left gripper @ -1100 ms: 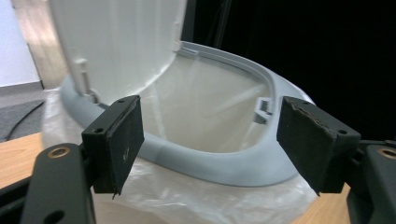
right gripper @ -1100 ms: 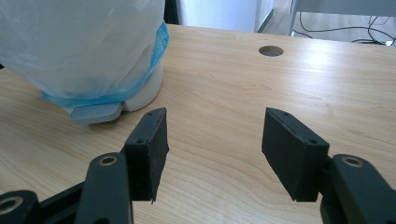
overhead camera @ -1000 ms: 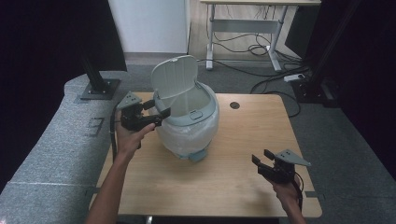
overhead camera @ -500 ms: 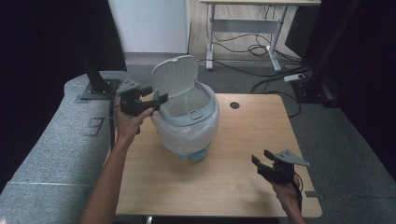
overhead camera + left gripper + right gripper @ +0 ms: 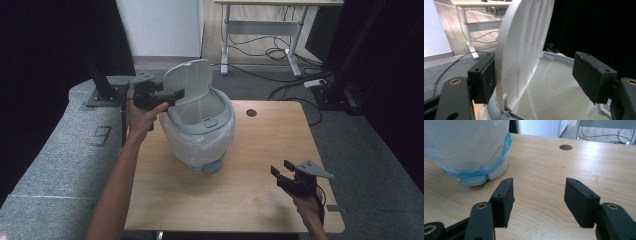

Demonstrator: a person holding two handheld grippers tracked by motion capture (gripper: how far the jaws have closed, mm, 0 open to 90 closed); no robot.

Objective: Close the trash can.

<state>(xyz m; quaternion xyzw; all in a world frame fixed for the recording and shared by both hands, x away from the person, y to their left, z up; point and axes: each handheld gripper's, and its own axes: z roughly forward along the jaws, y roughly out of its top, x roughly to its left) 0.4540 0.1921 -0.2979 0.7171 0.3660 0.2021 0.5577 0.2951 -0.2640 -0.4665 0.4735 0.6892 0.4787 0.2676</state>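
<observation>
A small white pedal bin (image 5: 202, 131) lined with a clear plastic bag stands on the wooden table (image 5: 260, 145), its lid (image 5: 187, 82) raised upright. My left gripper (image 5: 172, 93) is open at the lid's left edge. In the left gripper view the lid (image 5: 524, 45) stands between the jaws, close against the left pad (image 5: 484, 77), with the right pad (image 5: 594, 75) well clear over the bin's rim (image 5: 556, 56). My right gripper (image 5: 281, 168) hovers open and empty over the table's front right. Its own view (image 5: 537, 195) faces the bagged bin (image 5: 466, 145) and grey pedal (image 5: 472, 180).
A round cable hole (image 5: 251, 113) lies in the table behind the bin's right side. Grey padded surface (image 5: 60, 150) borders the table on the left. A desk frame (image 5: 260, 30), cables and a power strip (image 5: 316, 84) lie on the floor beyond.
My left gripper rose from the bin's left rim and moved up and away to the lid's edge. The lid stayed up. The right gripper held still.
</observation>
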